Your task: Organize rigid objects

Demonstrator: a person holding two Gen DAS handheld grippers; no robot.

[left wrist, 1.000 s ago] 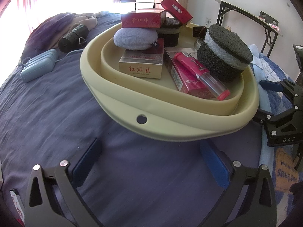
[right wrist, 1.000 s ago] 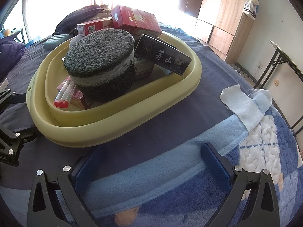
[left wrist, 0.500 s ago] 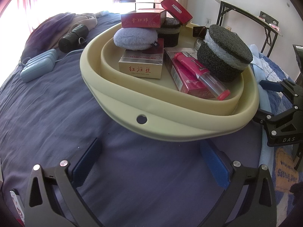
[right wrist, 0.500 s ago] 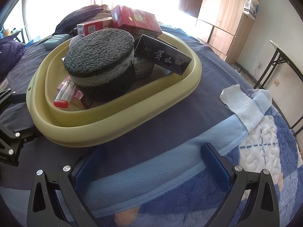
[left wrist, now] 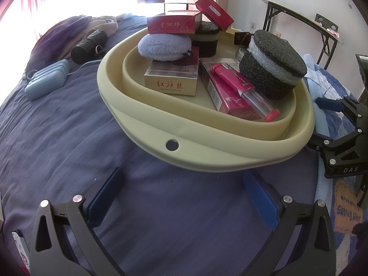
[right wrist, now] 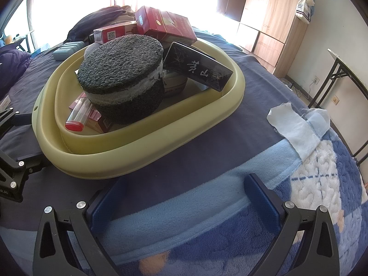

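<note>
A pale yellow basin (left wrist: pixel 207 151) (right wrist: pixel 142 161) sits on a bed, piled with things. Inside lie a big dark round sponge (left wrist: pixel 273 62) (right wrist: pixel 122 76), a gold cigarette box (left wrist: pixel 171 81), a pink box with a pink tube (left wrist: pixel 243 92) on it, a blue puff (left wrist: pixel 164 47), red boxes (left wrist: pixel 172 24) (right wrist: pixel 165 24) and a black box (right wrist: pixel 197 69). My left gripper (left wrist: pixel 186 195) stands open just short of the basin's near rim. My right gripper (right wrist: pixel 184 197) is open over the blue blanket, beside the basin's other side. Neither holds anything.
On the navy sheet to the left lie a light blue case (left wrist: pixel 46 82), a dark cylinder (left wrist: pixel 88 46) and bundled clothes (left wrist: pixel 69 32). A white cloth (right wrist: pixel 294 126) rests on the blue patterned blanket (right wrist: pixel 322 172). A folding table (left wrist: pixel 299 16) and a wooden wardrobe (right wrist: pixel 271 16) stand by the walls.
</note>
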